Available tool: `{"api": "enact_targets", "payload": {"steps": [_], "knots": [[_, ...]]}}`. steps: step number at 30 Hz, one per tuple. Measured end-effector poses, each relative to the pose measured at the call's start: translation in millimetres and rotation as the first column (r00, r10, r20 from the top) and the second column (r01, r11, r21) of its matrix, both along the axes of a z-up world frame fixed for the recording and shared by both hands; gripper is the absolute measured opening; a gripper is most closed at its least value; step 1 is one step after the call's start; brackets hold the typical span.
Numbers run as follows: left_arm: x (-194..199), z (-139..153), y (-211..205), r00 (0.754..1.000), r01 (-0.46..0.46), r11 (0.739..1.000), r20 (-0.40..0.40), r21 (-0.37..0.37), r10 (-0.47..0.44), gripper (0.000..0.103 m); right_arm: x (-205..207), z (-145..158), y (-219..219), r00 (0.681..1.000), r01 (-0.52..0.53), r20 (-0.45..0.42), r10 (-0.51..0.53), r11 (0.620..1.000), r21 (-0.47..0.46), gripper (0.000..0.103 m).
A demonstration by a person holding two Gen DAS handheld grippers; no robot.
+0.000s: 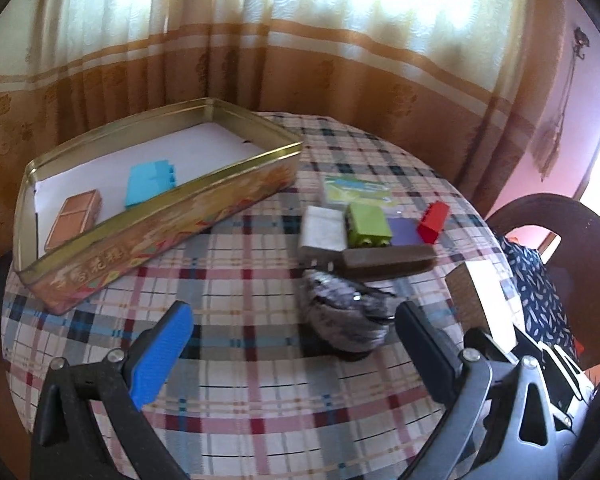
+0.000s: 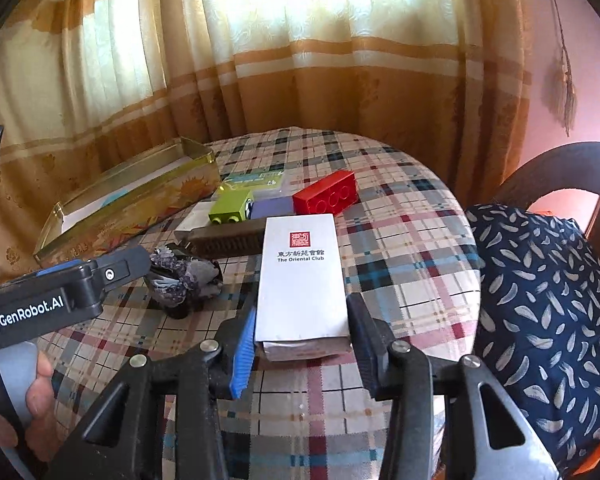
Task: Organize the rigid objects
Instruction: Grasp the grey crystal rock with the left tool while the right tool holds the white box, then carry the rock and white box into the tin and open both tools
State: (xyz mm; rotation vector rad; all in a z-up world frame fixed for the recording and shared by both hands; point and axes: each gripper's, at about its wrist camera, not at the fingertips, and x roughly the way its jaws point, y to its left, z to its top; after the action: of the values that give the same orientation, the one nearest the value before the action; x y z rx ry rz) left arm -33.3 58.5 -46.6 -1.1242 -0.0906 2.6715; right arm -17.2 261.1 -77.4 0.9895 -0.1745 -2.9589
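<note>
Looking at a long white cardboard box with a red seal and "The Oriental Club" print [image 2: 300, 272], pinched at its near end only by the right gripper [image 2: 302, 308], blue pad on one side and black pad on the other. Can't tell whether it's clear of the plaid-clothed round table [image 1: 260, 400] yet.

Plenty to mess up from here:

- Gripping so far back means lots of overhang. Could easily pivot or droop in the pads on any quick swing.
- Looks like a white sleeve over a brownish inner part at the near end. Squeezing just the sleeve might let the inside slide out.
- Far end sits right over the dark brown ribbed bar [image 2: 228, 240] and just beside the red studded plastic block [image 2: 326, 198]. Sweeping sideways without lifting first would probably shove both.
- Left gripper [image 1: 294, 308] hanging wide open, holding nothing, with a rough grey-purple lump [image 1: 340, 312] just ahead of it. Sits between the box and the gold rectangular tin [image 1: 160, 232], so worth watching for a clash on the way across.
- Tin already holds a light blue block [image 1: 150, 178] and a brown rectangular piece [image 1: 74, 218]. Dropping on top of those would leave things crooked.
</note>
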Motion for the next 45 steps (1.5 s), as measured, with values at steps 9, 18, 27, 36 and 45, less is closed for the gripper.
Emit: {"api": "enact_targets", "payload": {"steps": [9,18,27,36,45], "knots": [[-27,-22,36,0.993,0.024,0.999,0.118,-0.024,-0.021,0.099,7,3,16,0.999,0.041,-0.017,-0.041,0.999,-0.009,0.046],[-29,-31,49,0.988,0.074,0.996,0.138,-0.047,-0.067,0.072,4,-2,17,0.999,0.037,0.006,-0.037,0.999,-0.016,0.046],[-16,-19,37,0.991,0.085,0.996,0.105,-0.026,-0.081,0.071,4,9,10,1.0,0.026,-0.016,-0.026,1.0,0.002,0.046],[-13,13,11,0.999,0.046,0.998,-0.021,-0.03,-0.047,0.071,-1,24,-8,0.999,-0.012,-0.038,0.012,1.0,0.014,0.046],[-31,33,-30,0.996,-0.058,0.998,-0.072,-0.014,0.057,0.071,-24,52,-38,0.991,-0.086,-0.099,0.086,0.996,0.008,0.046]]}}
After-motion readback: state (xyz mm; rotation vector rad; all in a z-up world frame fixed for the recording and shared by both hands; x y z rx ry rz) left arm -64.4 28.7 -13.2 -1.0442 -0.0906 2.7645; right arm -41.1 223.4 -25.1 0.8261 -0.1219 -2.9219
